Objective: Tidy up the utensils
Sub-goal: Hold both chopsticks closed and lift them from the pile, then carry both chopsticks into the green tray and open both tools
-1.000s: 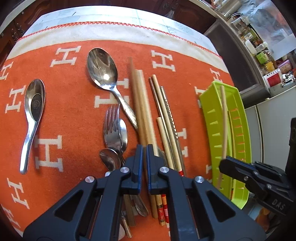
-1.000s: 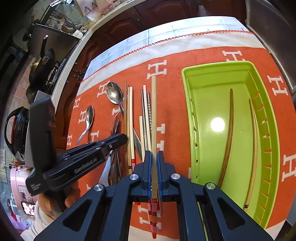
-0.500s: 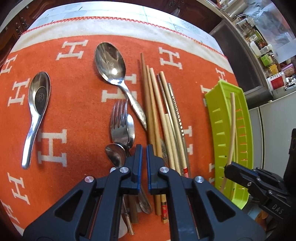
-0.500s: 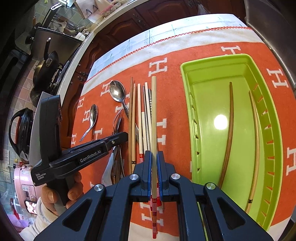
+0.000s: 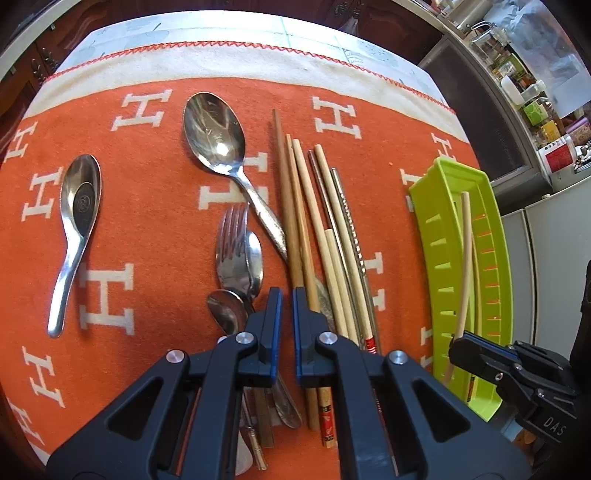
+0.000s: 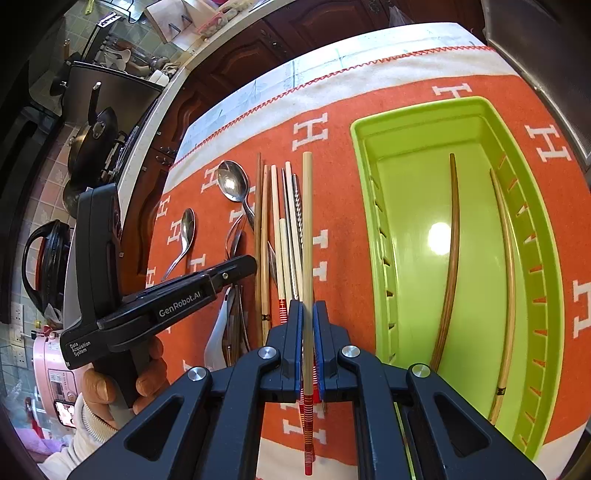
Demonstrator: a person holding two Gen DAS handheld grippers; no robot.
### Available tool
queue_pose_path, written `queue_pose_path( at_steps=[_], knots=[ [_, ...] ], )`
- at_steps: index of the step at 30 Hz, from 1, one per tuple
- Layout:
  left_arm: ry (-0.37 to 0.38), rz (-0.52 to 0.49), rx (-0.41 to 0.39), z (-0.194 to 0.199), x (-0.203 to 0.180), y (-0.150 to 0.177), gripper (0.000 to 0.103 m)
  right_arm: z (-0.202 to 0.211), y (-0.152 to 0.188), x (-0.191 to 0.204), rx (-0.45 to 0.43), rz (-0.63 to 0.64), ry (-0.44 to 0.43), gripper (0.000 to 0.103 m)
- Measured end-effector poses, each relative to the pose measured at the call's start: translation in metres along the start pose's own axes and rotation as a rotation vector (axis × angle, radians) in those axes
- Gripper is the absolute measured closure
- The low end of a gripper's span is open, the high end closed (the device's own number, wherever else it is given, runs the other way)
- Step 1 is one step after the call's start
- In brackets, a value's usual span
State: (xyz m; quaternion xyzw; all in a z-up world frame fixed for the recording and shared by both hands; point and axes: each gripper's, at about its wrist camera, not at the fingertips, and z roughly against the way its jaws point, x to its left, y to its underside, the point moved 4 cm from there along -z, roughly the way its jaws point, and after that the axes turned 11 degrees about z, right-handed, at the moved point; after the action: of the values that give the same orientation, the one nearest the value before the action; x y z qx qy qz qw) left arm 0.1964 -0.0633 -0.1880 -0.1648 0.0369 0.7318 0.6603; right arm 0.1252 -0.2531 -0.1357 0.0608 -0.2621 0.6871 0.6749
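A: What's the biggest thing here?

B: The counter (image 5: pixel 229 33), covered by an orange cloth (image 5: pixel 155 177) with white H letters and a cream border. On its right side sits a lime green tray (image 6: pixel 413 122).

A: Anything in the tray?

B: Two chopsticks lie lengthwise on its floor: a dark brown chopstick (image 6: pixel 452 236) toward the middle and a paler chopstick (image 6: pixel 508 266) close to the slotted right wall.

A: And the rest of the utensils?

B: Left of the tray, a bundle of chopsticks (image 5: pixel 314 221) lies side by side, wooden ones with two metal ones among them. A large spoon (image 5: pixel 218 136) lies just left of the bundle, its handle running in against it. Below that, a fork (image 5: pixel 234 251) overlaps some smaller spoons. A soup spoon (image 5: pixel 75 221) lies well apart at the far left.

A: What about the tongs?

B: The right tongs (image 6: pixel 307 332) are clamped on a light wooden chopstick (image 6: pixel 307 221) with a red-striped end, held above the cloth between the bundle and the tray. The left tongs (image 5: pixel 286 314) are closed with nothing between them, hanging over the lower part of the pile. A hand (image 6: pixel 110 384) grips their handle.
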Motion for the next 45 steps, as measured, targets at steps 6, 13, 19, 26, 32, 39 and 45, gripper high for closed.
queue_pose_path(
  at_steps=[6, 13, 19, 26, 32, 39, 45],
  knots=[
    [-0.011, -0.012, -0.001, -0.001, -0.006, 0.0, 0.101, -0.002, 0.004, 0.001, 0.001, -0.001, -0.007, 0.098],
    [-0.028, -0.028, -0.004, -0.001, -0.012, -0.001, 0.101, 0.0, 0.006, -0.002, 0.0, -0.011, -0.005, 0.098],
    [-0.046, -0.049, -0.014, 0.0, -0.016, 0.0, 0.1, -0.002, 0.006, -0.004, 0.003, -0.017, -0.008, 0.098],
    [-0.056, -0.057, -0.005, -0.001, -0.016, 0.0, 0.099, -0.005, 0.007, -0.003, 0.011, -0.014, -0.008, 0.098],
    [-0.071, -0.052, 0.001, -0.009, -0.016, -0.002, 0.099, -0.006, 0.007, -0.004, 0.013, -0.016, -0.003, 0.098],
    [-0.076, -0.067, -0.015, -0.007, -0.016, 0.001, 0.098, -0.009, 0.009, -0.002, 0.02, -0.012, -0.01, 0.098],
    [-0.05, -0.067, -0.052, 0.018, -0.018, 0.013, 0.099, 0.001, 0.008, 0.004, -0.001, 0.0, -0.028, 0.098]
  ],
)
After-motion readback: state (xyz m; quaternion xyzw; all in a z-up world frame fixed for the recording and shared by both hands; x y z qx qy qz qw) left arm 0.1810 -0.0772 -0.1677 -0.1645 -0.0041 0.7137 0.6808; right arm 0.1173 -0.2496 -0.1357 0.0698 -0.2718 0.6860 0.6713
